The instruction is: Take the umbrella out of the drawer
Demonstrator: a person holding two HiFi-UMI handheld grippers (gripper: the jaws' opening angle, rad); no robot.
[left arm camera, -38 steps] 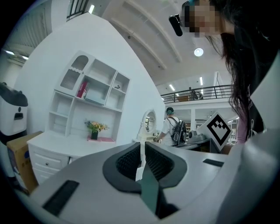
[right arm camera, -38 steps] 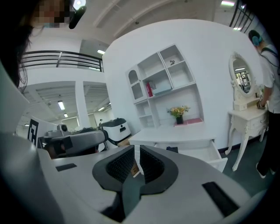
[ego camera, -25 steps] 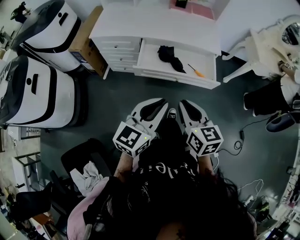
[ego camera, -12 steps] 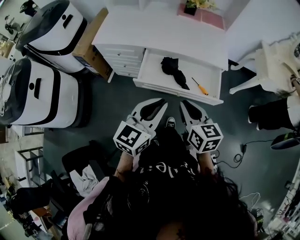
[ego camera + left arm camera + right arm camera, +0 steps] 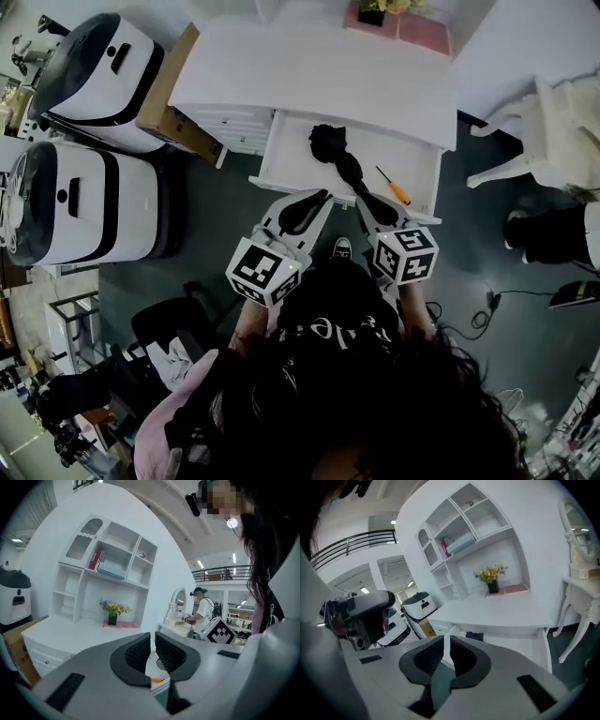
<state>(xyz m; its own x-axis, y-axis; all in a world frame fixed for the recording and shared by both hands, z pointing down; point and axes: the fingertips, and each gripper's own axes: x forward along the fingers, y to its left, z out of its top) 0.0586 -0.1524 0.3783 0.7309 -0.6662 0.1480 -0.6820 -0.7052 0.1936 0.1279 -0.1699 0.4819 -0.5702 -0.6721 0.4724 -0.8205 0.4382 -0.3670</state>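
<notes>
The folded black umbrella (image 5: 328, 142) lies slack and crumpled in the pulled-out white drawer (image 5: 289, 157) of the desk (image 5: 309, 75), beside a slim orange-handled screwdriver (image 5: 395, 186), so it is open to a reach from above. The left tongs (image 5: 322, 195) and right tongs (image 5: 362, 199) hover at the drawer's front edge. Their ribbed dark pads are closed on nothing, probably because the approach isn't finished.

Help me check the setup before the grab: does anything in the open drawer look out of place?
One small oddity: an orange-handled screwdriver lies loose and slanted in the open drawer, to the right of the folded black umbrella and apart from it. It looks like a stray tool. Nothing appears spilled or damaged.
</notes>
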